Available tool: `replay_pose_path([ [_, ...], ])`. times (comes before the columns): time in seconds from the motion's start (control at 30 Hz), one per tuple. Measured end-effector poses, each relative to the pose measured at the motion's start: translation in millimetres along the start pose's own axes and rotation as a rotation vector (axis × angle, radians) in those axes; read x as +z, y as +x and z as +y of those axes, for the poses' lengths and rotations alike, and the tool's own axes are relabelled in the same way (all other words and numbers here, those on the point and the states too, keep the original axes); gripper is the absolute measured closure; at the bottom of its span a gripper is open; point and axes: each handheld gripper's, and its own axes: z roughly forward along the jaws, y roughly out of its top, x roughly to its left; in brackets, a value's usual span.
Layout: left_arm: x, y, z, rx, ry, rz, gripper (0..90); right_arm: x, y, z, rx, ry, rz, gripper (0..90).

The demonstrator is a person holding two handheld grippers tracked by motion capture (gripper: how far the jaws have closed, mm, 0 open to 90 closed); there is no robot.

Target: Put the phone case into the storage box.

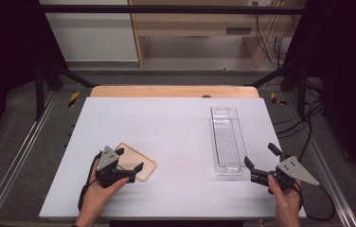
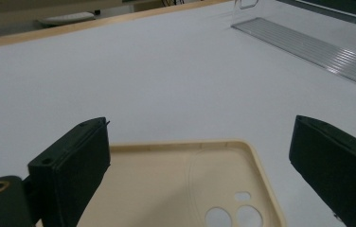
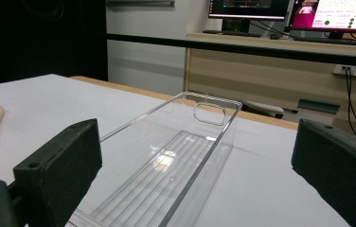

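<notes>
1. Nearest the camera, down at the near edge of the worktop [image 1: 166,118], are my two hands, each with its own tongs.
2. Left tongs [image 1: 131,165] sit at the near left corner, right over the phone case [image 1: 136,163]. They're wide open, nothing pinched yet. From the left gripper view the case [image 2: 181,184] lies flat between the two black pads with a gap on both sides, so no contact that I can see.
3. Right tongs [image 1: 261,163] are at the near right corner, also gaping open and holding nothing. They point at the short near end of the clear tray [image 1: 226,139], just beside it but not touching.
4. Why it's set up like this, as far as I'd guess: left side is lined up for a grab on the case, and the right side waits by the tray to steady it or take the handoff. The tray runs lengthwise from near to far on the right half of the worktop, so its open top is an easy drop target.
5. How the case looks: pale beige, soft-looking, rounded corners, lying inside-up with a raised lip all round. Camera cutouts sit at the end closest to my left hand. It's thin and flat on the surface, so I reckon the pads need to catch the edges low.
6. Tray [image 3: 176,161] is see-through with a ribbed floor and a handle slot in the far end wall. Empty right now.
</notes>
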Motion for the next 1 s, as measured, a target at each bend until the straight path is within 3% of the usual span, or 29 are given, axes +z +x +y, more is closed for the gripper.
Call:
replay_pose_path([
  [0.07, 1.0, -2.1, -0.2, 0.002, 0.014, 0.000, 11.4, 0.0, 0.1, 0.1, -0.002, 0.000, 0.000, 3.0],
  [0.2, 2.9, -7.1, 1.5, -0.006, 0.038, -0.009, 27.0, 1.0, 0.3, -0.5, -0.005, 0.005, 0.002, 2.9],
  [0.23, 3.6, -8.5, 1.6, -0.009, 0.046, -0.005, 27.0, 1.1, 0.3, -0.6, -0.005, 0.006, 0.002, 3.0],
  [0.27, 5.5, -10.5, 1.5, -0.037, 0.069, 0.000, 35.3, 0.9, 0.5, -0.7, -0.003, 0.007, 0.002, 2.9],
  [0.4, 8.1, -12.8, 1.8, -0.057, 0.126, 0.008, 50.7, 1.4, 0.5, -0.9, -0.002, 0.008, -0.001, 3.0],
  [0.53, 7.3, -15.6, 1.6, -0.079, 0.153, 0.007, 77.3, 0.3, 0.0, -0.5, -0.004, 0.004, -0.005, 2.9],
  [0.63, 8.5, -17.5, 2.8, -0.092, 0.167, 0.008, 90.0, 0.0, -0.6, -0.6, -0.002, 0.003, -0.005, 2.9],
  [1.0, 18.6, -25.3, 2.8, -0.083, 0.224, 0.002, 90.0, 0.7, -0.4, -1.4, -0.002, 0.011, -0.003, 3.0],
])
